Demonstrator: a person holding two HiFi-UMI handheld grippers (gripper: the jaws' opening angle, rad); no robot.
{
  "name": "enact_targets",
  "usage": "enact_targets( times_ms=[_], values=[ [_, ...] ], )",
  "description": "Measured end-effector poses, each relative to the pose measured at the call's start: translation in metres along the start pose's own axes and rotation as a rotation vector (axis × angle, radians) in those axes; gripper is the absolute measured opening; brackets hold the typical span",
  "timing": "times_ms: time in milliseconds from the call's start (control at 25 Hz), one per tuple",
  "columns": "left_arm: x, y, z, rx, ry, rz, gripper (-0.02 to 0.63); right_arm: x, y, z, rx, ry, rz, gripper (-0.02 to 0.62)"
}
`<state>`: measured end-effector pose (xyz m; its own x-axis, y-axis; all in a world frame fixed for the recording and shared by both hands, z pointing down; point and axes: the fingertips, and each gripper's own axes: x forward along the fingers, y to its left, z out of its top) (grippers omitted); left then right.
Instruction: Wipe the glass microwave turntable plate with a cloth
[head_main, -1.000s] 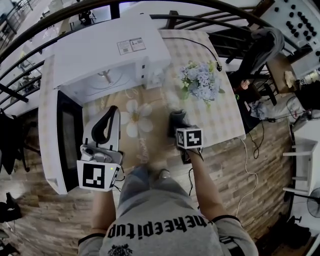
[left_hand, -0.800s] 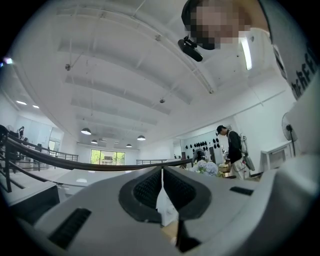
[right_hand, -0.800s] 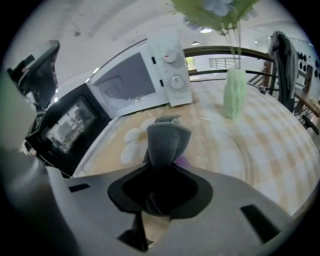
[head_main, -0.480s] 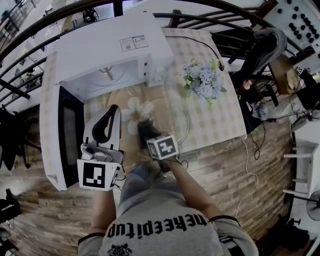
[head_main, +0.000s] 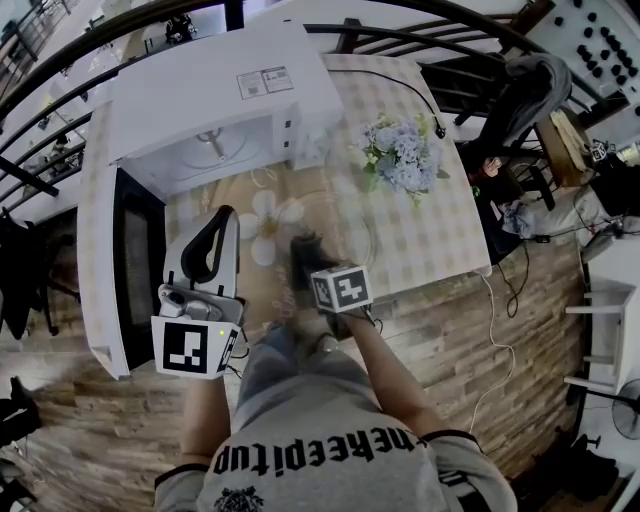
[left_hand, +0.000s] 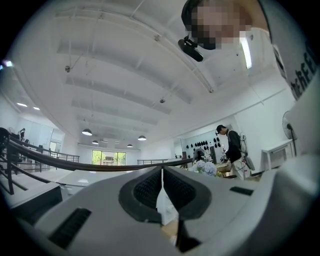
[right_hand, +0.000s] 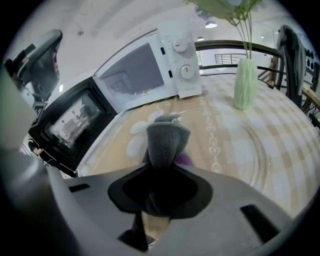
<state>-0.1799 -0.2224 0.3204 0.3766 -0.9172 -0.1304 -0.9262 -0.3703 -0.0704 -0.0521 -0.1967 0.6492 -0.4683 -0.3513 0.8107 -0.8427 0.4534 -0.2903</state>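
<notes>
Head view: a white microwave (head_main: 220, 90) sits at 11 o'clock on a checked counter (head_main: 440, 240), its door (head_main: 135, 270) swung open toward 9 o'clock. A bunch of pale blue flowers (head_main: 400, 155) stands at 1 o'clock. The clear glass turntable plate (head_main: 355, 225) lies flat on the counter near the centre, faint against the cloth beneath it. The right claw (head_main: 305, 258) reaches in from 6 o'clock, gripping a dark grey cloth (head_main: 298, 243) at the plate's 9 o'clock edge. The left claw (head_main: 224, 222) is held off to 8 o'clock, beside the open door and well apart from the plate. Left gripper view: the left claw (left_hand: 161, 172) points up at a white ceiling, its two jaws pressed together with nothing between them; a person (left_hand: 232, 145) stands far off at 3 o'clock. Right gripper view: the right claw (right_hand: 162, 175) is clamped on the folded cloth (right_hand: 167, 140), which sticks out ahead over the counter. The plate (right_hand: 260, 150) spreads to 3 o'clock, a green vase (right_hand: 245, 82) stands at 1 o'clock, and the microwave (right_hand: 150, 65) is at 12 o'clock.
</notes>
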Motion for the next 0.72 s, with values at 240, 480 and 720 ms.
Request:
enact_targets(
  times_ms=[240, 480, 720],
  values=[
    [0.002, -0.009, 0.002, 0.002, -0.005, -0.014, 0.012, -0.019, -0.048, -0.005, 0.077, -0.031, -0.072, 0.092],
    [0.003, -0.016, 0.006, 0.007, -0.01, -0.018, 0.012, -0.037, -0.089, -0.01, 0.138, -0.055, -0.139, 0.092],
    [0.001, -0.018, 0.009, 0.013, -0.014, -0.013, 0.012, -0.053, -0.12, -0.017, 0.184, -0.072, -0.191, 0.094]
  ],
)
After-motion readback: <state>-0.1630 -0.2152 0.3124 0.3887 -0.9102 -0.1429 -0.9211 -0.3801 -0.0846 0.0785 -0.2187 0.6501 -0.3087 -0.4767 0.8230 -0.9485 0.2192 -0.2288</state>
